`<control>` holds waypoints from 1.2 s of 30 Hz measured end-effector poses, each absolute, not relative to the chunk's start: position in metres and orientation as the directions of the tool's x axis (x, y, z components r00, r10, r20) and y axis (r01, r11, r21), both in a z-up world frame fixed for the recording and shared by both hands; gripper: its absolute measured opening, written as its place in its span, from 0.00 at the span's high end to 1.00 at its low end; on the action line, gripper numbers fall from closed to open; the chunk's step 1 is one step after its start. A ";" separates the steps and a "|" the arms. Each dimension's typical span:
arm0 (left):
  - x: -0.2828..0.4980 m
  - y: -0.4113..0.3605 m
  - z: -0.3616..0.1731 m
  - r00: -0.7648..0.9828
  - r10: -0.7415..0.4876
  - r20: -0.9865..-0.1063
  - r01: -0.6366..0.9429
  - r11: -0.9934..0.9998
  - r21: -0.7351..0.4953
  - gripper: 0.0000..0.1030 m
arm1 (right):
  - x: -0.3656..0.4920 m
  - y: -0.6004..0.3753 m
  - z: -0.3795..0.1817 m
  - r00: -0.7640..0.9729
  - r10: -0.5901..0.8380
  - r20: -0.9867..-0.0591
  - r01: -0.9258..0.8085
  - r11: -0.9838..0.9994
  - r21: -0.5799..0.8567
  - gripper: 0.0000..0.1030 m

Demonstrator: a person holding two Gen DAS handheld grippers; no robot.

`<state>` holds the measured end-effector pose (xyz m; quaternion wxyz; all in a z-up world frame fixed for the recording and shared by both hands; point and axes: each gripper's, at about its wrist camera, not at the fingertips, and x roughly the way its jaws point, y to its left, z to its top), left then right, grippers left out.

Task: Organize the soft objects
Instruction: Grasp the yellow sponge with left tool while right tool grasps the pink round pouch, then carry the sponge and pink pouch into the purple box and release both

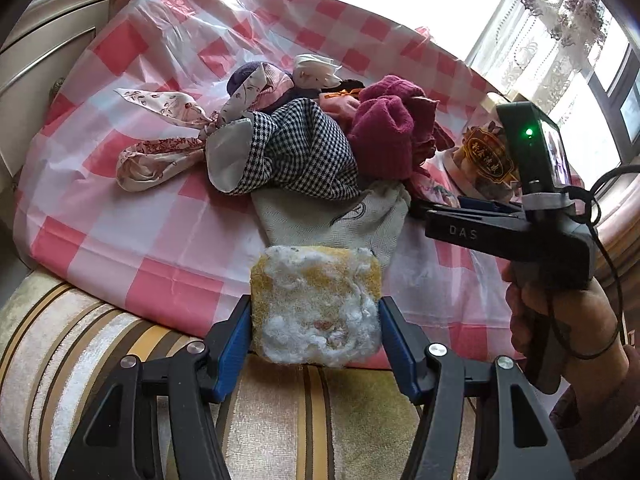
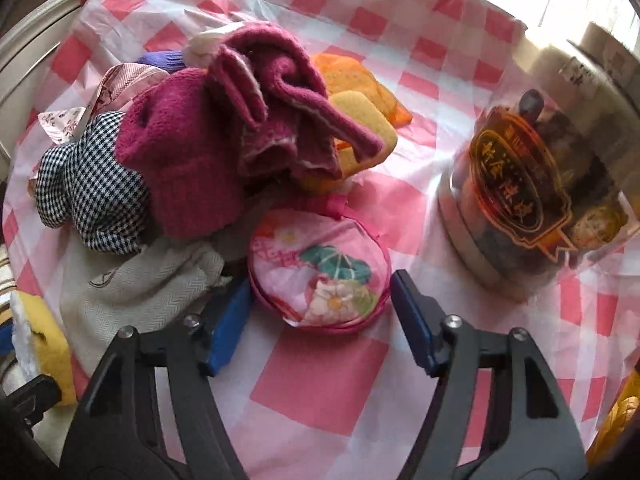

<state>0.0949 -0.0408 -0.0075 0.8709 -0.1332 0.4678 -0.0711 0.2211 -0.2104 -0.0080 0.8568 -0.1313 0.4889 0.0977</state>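
So the left tool (image 1: 316,320) is clamped on a yellow sponge (image 1: 316,304) with white fluff stuck all over its face, both blue pads pressing its sides. It's held at the near edge of the desk, over the striped cushion (image 1: 120,360), away from the heap.

The right tool (image 2: 320,304) is the one working. Its jaws stand apart around the round pink floral pouch (image 2: 320,276), which lies flat on the pink checked tablecloth (image 2: 320,384) near the front edge. The left pad sits just beside the pouch's rim, maybe touching; the right pad has a visible gap, so I'd call it not yet gripping.

The rest of the pile is toward the middle: maroon knit glove (image 2: 192,160), houndstooth cloth (image 2: 92,196), beige herringbone bag (image 2: 140,280), a patterned silk scarf (image 1: 160,108), more yellow sponges (image 2: 360,124) behind. A clear snack jar (image 2: 520,200) stands alone on the right side.

My read: this is the pick-up step for the pouch. Next move needs the jaws to close evenly on the rim. It's flat and springy-looking, so it could slip or pop out, and the bag's corner near the left pad could get pinched along with it.
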 end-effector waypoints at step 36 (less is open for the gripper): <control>0.044 -0.104 0.026 0.544 -0.416 -0.728 0.191 0.907 -0.375 0.41 | 0.009 -0.342 0.052 0.576 -0.022 -0.817 0.033 0.999 -0.004 0.33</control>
